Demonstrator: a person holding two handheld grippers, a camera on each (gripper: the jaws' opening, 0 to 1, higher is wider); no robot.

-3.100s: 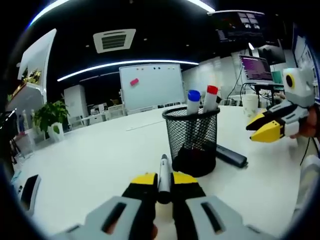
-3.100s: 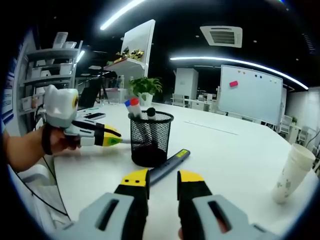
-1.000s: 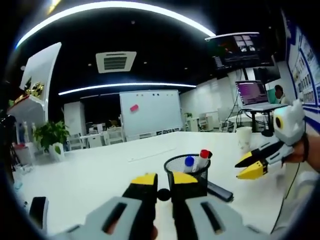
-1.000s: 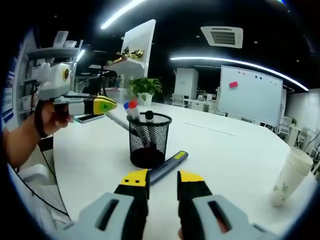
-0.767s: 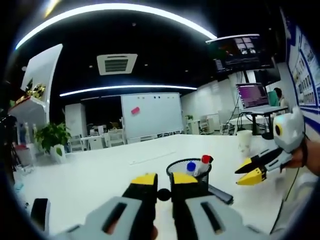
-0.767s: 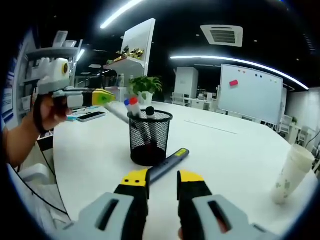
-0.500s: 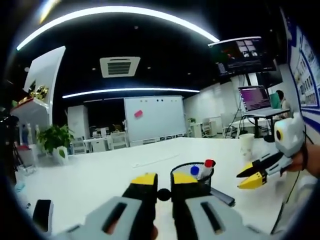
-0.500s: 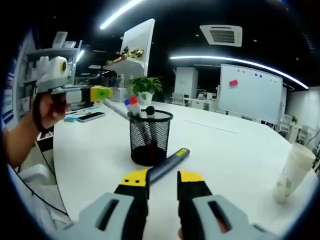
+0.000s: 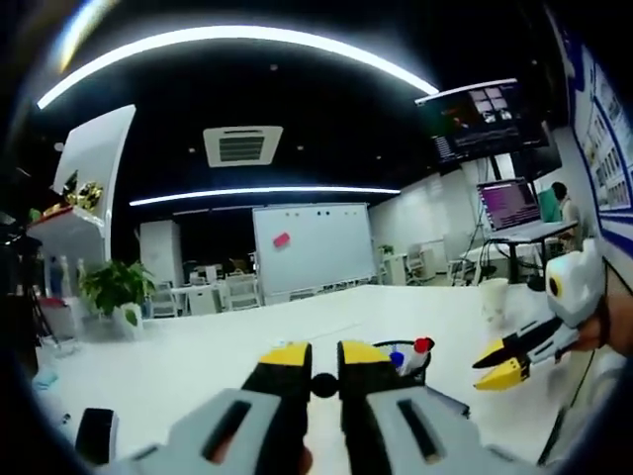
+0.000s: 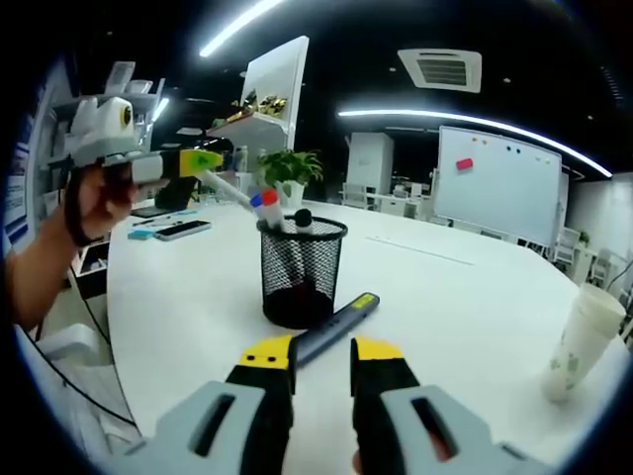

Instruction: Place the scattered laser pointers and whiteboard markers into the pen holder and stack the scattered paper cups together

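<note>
My left gripper point(image 9: 323, 358) is shut on a slim grey pen, whose black end point(image 9: 323, 384) shows between the jaws. In the right gripper view a hand holds that left gripper point(image 10: 203, 161) up to the left of the black mesh pen holder point(image 10: 300, 272), and the pen point(image 10: 227, 186) slants down toward the rim. Blue- and red-capped markers point(image 10: 265, 202) stand in the holder. A dark laser pointer point(image 10: 331, 329) lies on the table just ahead of my open right gripper point(image 10: 321, 350). Stacked paper cups point(image 10: 579, 341) stand at the right. The pen holder point(image 9: 410, 358) peeks out behind my left jaws.
The white table point(image 10: 465, 297) stretches wide behind the holder. A phone point(image 10: 183, 230) lies near its left edge, and a plant point(image 10: 290, 170) stands beyond. A dark phone point(image 9: 94, 435) lies at the lower left. My right gripper point(image 9: 514, 362) hovers at the right, a cup point(image 9: 492, 297) behind it.
My left gripper has risen with the pen, so the holder sits lower in its view and the pen now points down at the rim. The right gripper has stayed put.
</note>
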